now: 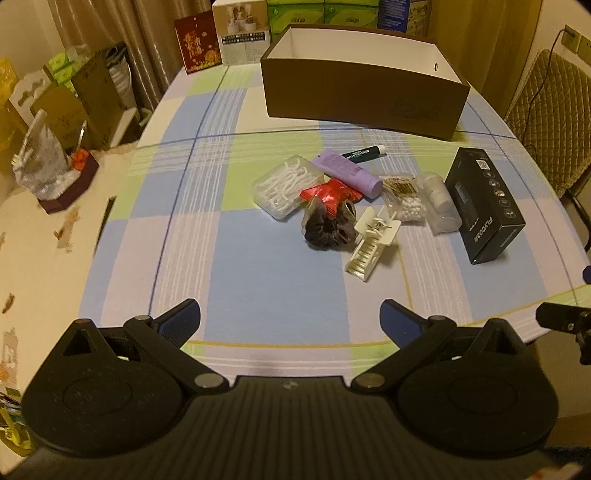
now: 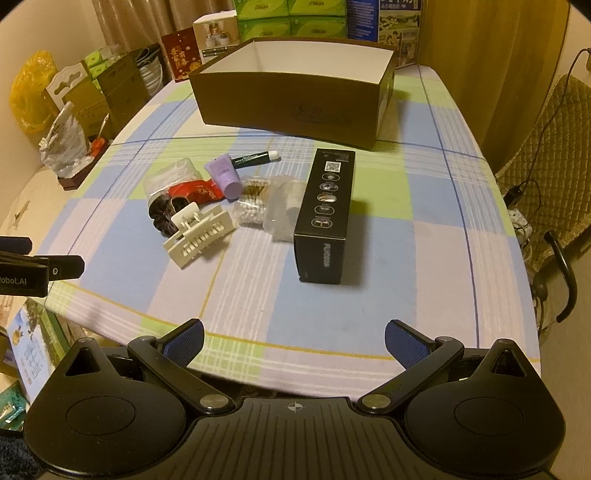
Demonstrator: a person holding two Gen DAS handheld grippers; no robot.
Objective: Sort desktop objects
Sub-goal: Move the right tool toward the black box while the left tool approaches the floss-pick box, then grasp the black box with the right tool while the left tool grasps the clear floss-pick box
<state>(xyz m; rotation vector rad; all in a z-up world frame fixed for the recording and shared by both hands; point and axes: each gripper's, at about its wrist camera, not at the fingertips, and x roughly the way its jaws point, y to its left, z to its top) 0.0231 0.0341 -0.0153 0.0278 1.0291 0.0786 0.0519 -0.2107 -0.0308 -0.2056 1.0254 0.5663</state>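
A pile of small items lies mid-table: a clear box of floss picks [image 1: 283, 184], a red packet [image 1: 330, 195], a purple tube [image 1: 347, 170], a dark green tube [image 1: 364, 151], a dark scrunchie [image 1: 327, 229], a cream hair claw [image 1: 373, 243], cotton swabs [image 1: 404, 197], a clear container [image 1: 441, 206] and a black carton [image 1: 484, 206]. Behind them stands an open brown box [image 1: 364, 98] with a white inside. My left gripper [image 1: 290, 321] hangs open over the near table edge, short of the pile. My right gripper [image 2: 293, 341] is open too, nearest the black carton [image 2: 327, 214].
The checked tablecloth [image 1: 258, 280] covers a rounded table. Cardboard cartons and tissue boxes [image 1: 325, 14] line the far edge. A bag and a small tray [image 1: 55, 173] sit on a side surface at left. A padded chair [image 2: 546, 155] stands at right.
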